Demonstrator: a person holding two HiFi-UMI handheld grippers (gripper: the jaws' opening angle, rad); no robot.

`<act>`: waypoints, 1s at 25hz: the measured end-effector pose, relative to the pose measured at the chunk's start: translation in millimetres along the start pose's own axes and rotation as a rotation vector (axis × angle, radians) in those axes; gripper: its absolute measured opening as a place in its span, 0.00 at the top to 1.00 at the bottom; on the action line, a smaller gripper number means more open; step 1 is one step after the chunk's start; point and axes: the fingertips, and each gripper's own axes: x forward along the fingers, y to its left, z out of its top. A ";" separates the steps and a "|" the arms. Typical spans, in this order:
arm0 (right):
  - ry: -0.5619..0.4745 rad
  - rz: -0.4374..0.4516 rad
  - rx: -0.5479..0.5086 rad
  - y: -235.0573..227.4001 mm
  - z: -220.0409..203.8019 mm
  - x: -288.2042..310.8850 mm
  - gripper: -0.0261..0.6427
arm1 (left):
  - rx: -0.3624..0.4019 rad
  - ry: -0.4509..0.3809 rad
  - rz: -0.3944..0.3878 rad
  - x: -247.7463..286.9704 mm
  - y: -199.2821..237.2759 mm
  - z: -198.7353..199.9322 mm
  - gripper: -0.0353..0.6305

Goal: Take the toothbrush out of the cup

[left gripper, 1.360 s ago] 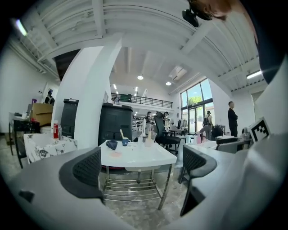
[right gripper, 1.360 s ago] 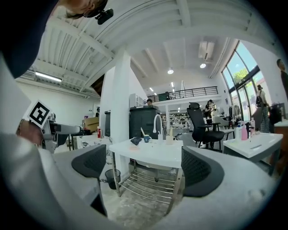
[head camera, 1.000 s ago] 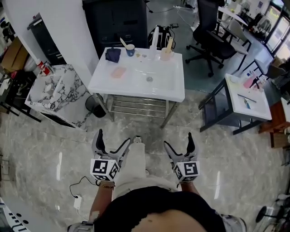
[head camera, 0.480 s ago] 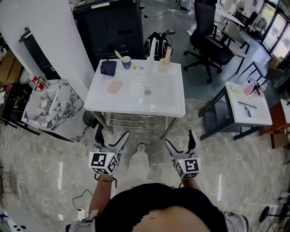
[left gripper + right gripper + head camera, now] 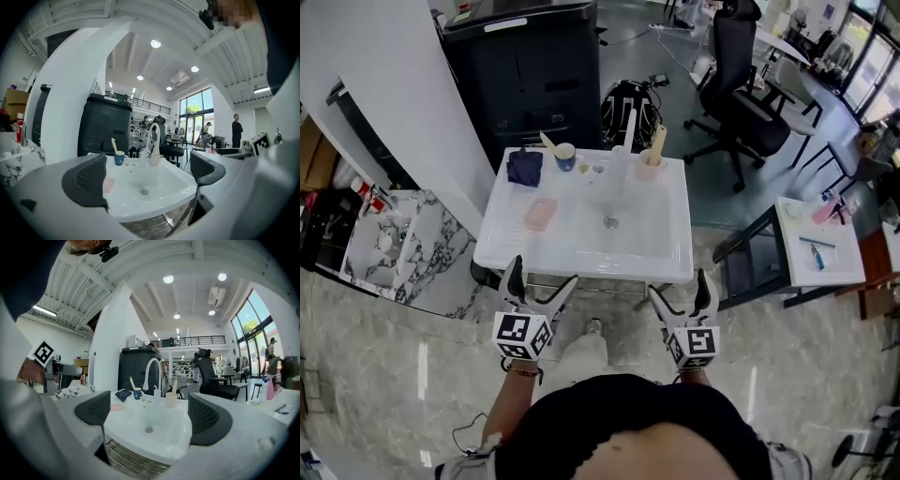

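1. Both claws hover low at the near edge of the glossy white washbasin (image 5: pixel 581 246). The left claw (image 5: pixel 540 284) and the right claw (image 5: pixel 680 292) each gape wide, with nothing between their dark ribbed pads.
2. Two candidates stand on the back ledge, well apart from the claws. One is a small blue glazed cup (image 5: pixel 566 157) holding a cream toothbrush (image 5: pixel 548 142) that leans left. The other is a pale beige cup (image 5: pixel 649 169) holding a wood-coloured toothbrush (image 5: pixel 657 142). I cannot tell which the task means.
3. My advice: reach over the bowl, pinch high on the slim handle, and lift along its lean so the light cup does not tip. The free claw could steady the cup.
4. Keep clear of the tall curved white tap (image 5: pixel 628 131) that rises between the cups.
5. The smooth glaze would probably let a cup slide. The handles look hard and slick, so the ribbed pads should help. A crumpled dark blue cloth (image 5: pixel 524 167) and a flat pink bar (image 5: pixel 540 213) lie to the left.
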 end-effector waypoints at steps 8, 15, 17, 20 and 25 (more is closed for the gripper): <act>0.016 -0.005 -0.009 -14.2 5.6 71.5 0.20 | -0.032 0.046 0.041 51.7 54.2 -3.5 0.14; 0.007 -0.030 0.011 -30.9 6.7 114.9 0.20 | -0.001 0.049 0.021 97.6 72.7 2.1 0.14; 0.002 -0.037 0.015 -35.6 6.2 123.9 0.20 | 0.008 0.050 0.016 107.5 74.7 0.7 0.14; 0.000 -0.046 0.029 -43.3 5.0 129.7 0.20 | -0.001 0.040 0.023 116.0 74.7 1.8 0.14; 0.024 -0.064 0.059 -57.0 -2.4 136.6 0.20 | -0.035 0.053 0.069 128.0 85.2 -4.2 0.14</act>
